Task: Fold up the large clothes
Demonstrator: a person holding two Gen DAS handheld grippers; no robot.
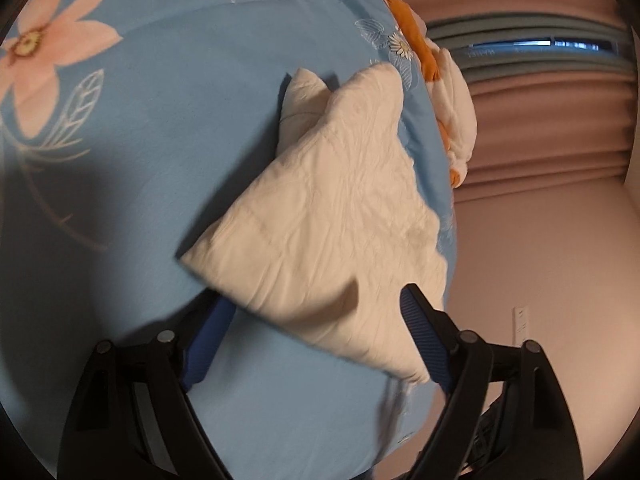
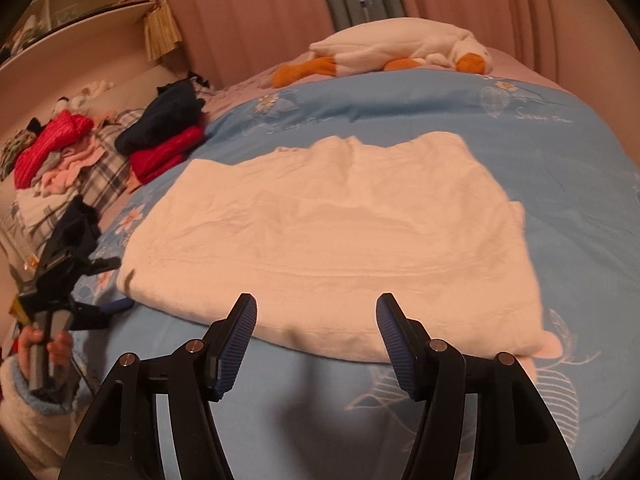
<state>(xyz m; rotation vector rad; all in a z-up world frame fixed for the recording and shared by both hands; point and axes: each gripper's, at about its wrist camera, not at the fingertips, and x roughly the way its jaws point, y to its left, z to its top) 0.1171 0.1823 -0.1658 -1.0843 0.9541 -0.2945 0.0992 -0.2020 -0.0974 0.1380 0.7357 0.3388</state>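
Observation:
A folded white garment [image 2: 340,220] lies flat on the blue floral duvet [image 2: 540,140]. My right gripper [image 2: 316,300] is open just in front of the garment's near edge, with nothing pinched between its blue pads. In the left wrist view the same garment [image 1: 340,208] runs diagonally across the duvet [image 1: 160,128]. My left gripper [image 1: 316,296] is wide open around the garment's near corner; its left fingertip is hidden under the cloth edge. The left gripper [image 2: 116,284] also shows in the right wrist view, held by a hand [image 2: 40,344] at the garment's left edge.
A white and orange plush goose [image 2: 400,52] lies at the far side of the bed, also visible as the plush goose [image 1: 452,92]. Piles of red and dark clothes [image 2: 160,140] sit at the left on a plaid cover. Pink curtains [image 2: 248,12] hang behind.

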